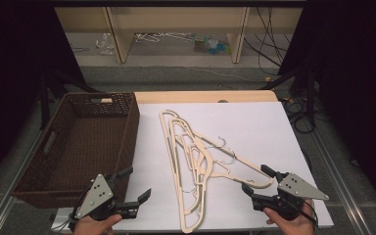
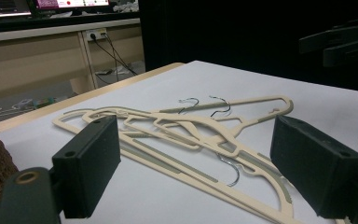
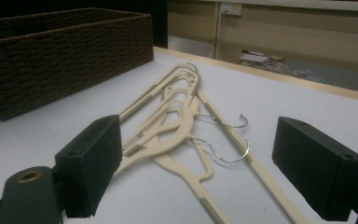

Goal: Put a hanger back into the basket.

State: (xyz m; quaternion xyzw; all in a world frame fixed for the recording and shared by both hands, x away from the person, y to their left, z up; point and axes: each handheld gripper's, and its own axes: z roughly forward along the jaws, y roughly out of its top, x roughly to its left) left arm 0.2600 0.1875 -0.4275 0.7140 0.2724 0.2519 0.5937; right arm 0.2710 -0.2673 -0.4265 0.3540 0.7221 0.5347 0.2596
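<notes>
A pile of cream plastic hangers (image 1: 196,156) with metal hooks lies in the middle of the white table; it also appears as hangers (image 2: 191,130) and hangers (image 3: 177,121). My left gripper (image 1: 134,183) is held near the front edge, beside the basket's near corner, jaws wide apart and empty. To the right of the pile my right gripper (image 1: 258,180) hovers open, nothing between its pads, pointing at the hangers. The left gripper (image 2: 196,172) and right gripper (image 3: 200,168) each look across the pile between their own pads. The right gripper's jaws (image 2: 340,42) show far off.
A dark brown woven basket (image 1: 127,127) stands at the table's left, also seen as the basket (image 3: 74,51). Behind the table are a wooden shelf frame (image 1: 122,34), cables and floor clutter. Dark curtains flank both sides.
</notes>
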